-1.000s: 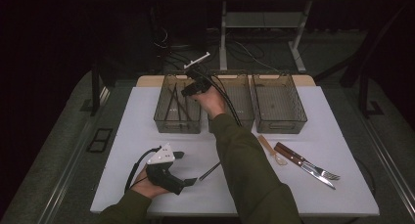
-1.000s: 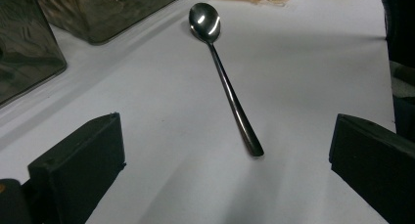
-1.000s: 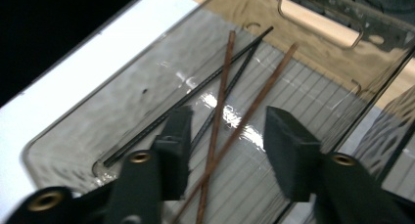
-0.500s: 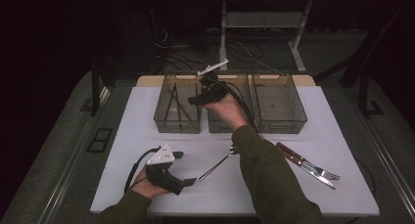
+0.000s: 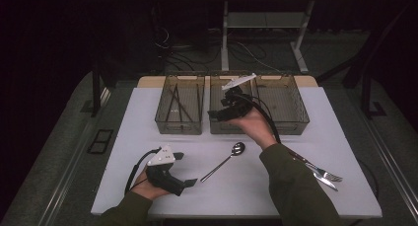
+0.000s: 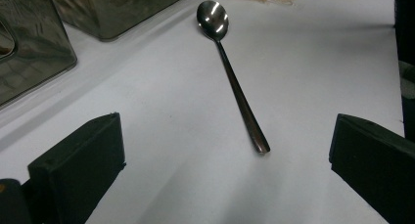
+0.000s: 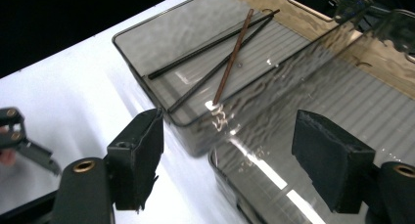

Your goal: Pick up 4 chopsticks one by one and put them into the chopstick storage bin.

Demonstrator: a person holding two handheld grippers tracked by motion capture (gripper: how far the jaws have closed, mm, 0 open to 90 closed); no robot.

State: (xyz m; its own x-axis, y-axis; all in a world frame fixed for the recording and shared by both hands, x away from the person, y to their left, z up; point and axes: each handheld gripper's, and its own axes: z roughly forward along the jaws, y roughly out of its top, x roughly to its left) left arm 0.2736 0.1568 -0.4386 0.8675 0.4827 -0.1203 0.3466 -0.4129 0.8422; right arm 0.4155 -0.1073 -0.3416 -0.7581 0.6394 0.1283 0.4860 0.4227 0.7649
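spoon lies bare on worktop before bins, ahead of my left gripper, jaws wide, nothing held. right gripper over middle bin, jaws just been opening, nothing between. chopsticks in left bin. i judge sorting under way; next: close on spoon handle.

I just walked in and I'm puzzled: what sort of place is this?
Probably a lab or recording studio, not a kitchen: a white table in a dark room, cables on the floor behind it, and three clear bins for sorting cutlery like the spoon.
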